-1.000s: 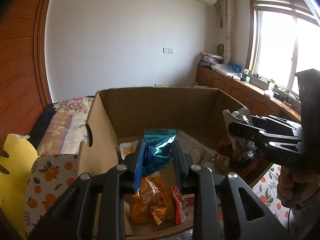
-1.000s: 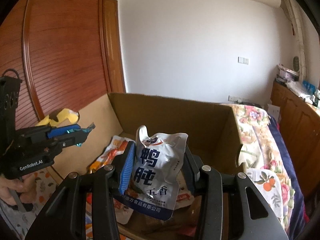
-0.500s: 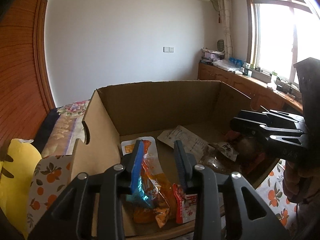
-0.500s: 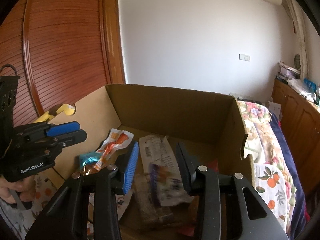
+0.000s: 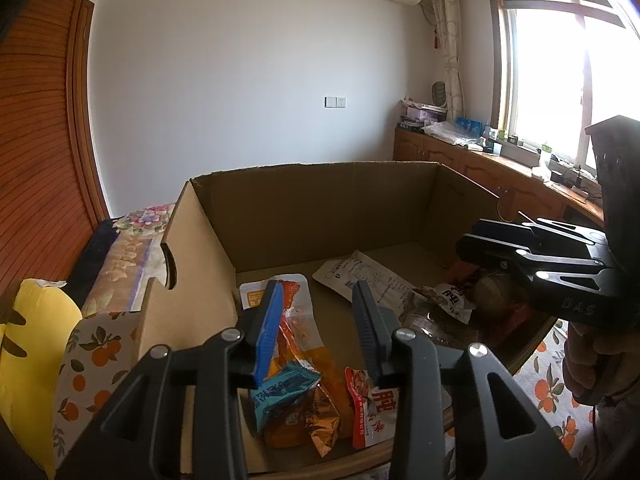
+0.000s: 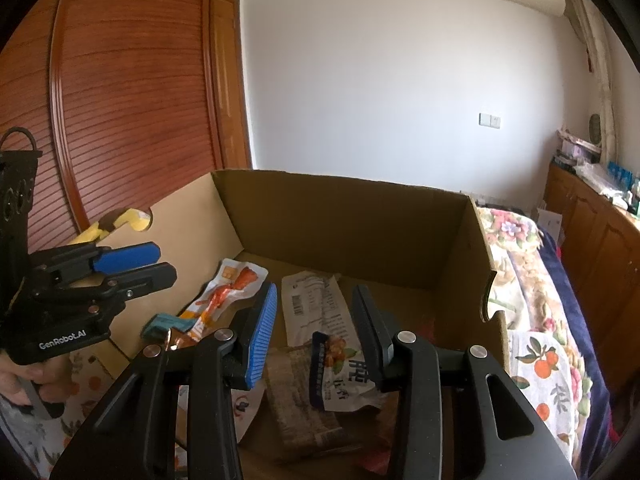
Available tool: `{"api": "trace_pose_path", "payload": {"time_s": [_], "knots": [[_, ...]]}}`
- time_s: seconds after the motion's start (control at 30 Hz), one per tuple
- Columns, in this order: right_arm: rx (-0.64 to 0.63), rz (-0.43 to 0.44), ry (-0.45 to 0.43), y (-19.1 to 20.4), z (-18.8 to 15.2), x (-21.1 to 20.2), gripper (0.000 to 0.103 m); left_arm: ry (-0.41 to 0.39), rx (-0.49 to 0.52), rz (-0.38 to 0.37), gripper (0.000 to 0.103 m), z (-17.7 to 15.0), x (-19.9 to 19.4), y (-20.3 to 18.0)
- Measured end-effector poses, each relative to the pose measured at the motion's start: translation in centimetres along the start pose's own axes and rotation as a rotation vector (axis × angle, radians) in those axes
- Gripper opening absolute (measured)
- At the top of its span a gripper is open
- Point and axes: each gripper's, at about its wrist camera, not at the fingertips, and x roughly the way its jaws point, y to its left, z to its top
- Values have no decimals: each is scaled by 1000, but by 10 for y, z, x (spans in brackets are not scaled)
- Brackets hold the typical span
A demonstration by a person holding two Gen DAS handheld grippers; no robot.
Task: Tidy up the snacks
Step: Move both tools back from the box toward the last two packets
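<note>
An open cardboard box [image 5: 312,208] holds several snack packets. My left gripper [image 5: 318,300] is open and empty above the box's near left corner, over a teal packet [image 5: 284,394], an orange packet [image 5: 300,332] and a red-and-white packet [image 5: 370,408]. My right gripper [image 6: 314,304] is open and empty above the box's near right part, over a white duck-gizzard pouch [image 6: 344,376] lying on a brown packet [image 6: 300,400]. A white packet [image 6: 312,308] lies face down mid-box. The teal packet also shows in the right wrist view [image 6: 166,325].
The box stands on an orange-print cloth [image 5: 92,352]. A yellow cushion [image 5: 32,344] lies to its left, a floral bedspread [image 6: 520,272] to its right. Wooden wardrobe doors [image 6: 120,100] and low cabinets [image 5: 500,176] line the walls.
My left gripper let go of the teal packet and my right gripper let go of the white pouch. Both packets dropped into the box. Both grippers now stand open.
</note>
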Motion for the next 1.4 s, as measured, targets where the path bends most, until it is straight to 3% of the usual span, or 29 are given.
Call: {"api": "trace_pose_path", "payload": {"time_s": [0.2, 0.57, 0.77, 1.07, 1.4], "knots": [[2, -17, -1, 1, 2, -6, 40, -23, -14, 3, 39, -1, -7, 1], [-22, -68, -64, 19, 36, -93, 40, -70, -22, -14, 42, 12, -51, -4], [-40, -84, -70, 42, 38, -132, 40, -51, 12, 0, 44, 2, -85, -9], [19, -69, 26, 65, -9, -145, 41, 1, 8, 22, 48, -34, -114, -2], [119, -28, 189, 68, -66, -101, 48, 112, 46, 62, 48, -81, -99, -10]]}}
